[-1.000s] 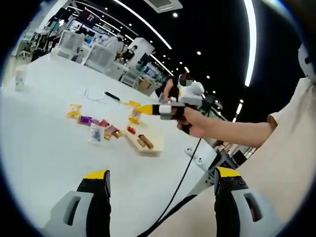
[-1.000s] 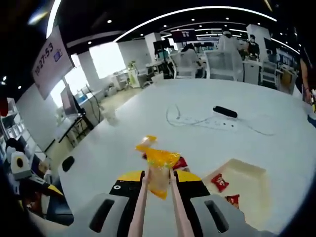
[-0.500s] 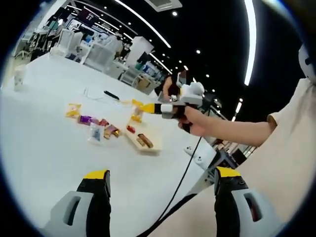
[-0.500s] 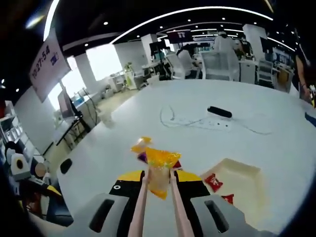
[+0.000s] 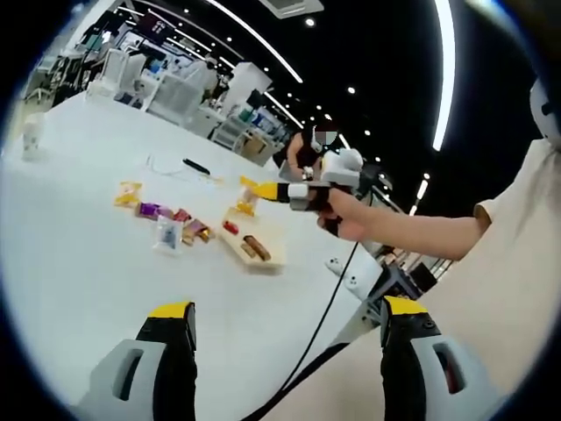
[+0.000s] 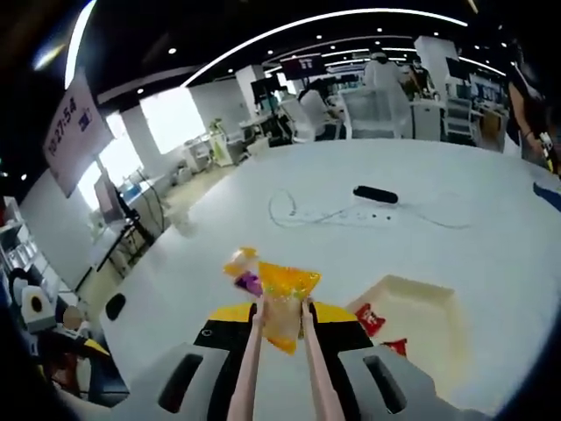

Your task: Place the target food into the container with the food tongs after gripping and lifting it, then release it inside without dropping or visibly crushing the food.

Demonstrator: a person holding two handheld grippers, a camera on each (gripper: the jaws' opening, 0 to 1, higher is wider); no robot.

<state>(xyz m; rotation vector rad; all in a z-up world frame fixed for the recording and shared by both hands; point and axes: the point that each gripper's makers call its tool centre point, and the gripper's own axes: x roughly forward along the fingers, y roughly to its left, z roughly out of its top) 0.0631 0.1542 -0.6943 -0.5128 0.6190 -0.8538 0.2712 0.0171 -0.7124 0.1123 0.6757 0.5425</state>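
My right gripper is shut on a pair of pink food tongs. The tongs pinch a yellow snack packet held in the air above the white table. A cream tray lies to the right of it with red packets inside. From the left gripper view, a hand holds the right gripper with the yellow packet just above the far end of the tray. My left gripper is open, low over the near table edge.
Several loose snack packets lie left of the tray. A black bar and a thin cable rest farther back, and a cup stands at the far left. A black cord hangs from the right gripper. Chairs and people stand beyond.
The right gripper has carried the tongs and yellow packet a little up and toward the tray; its view shifted with it. The left gripper has stayed still.
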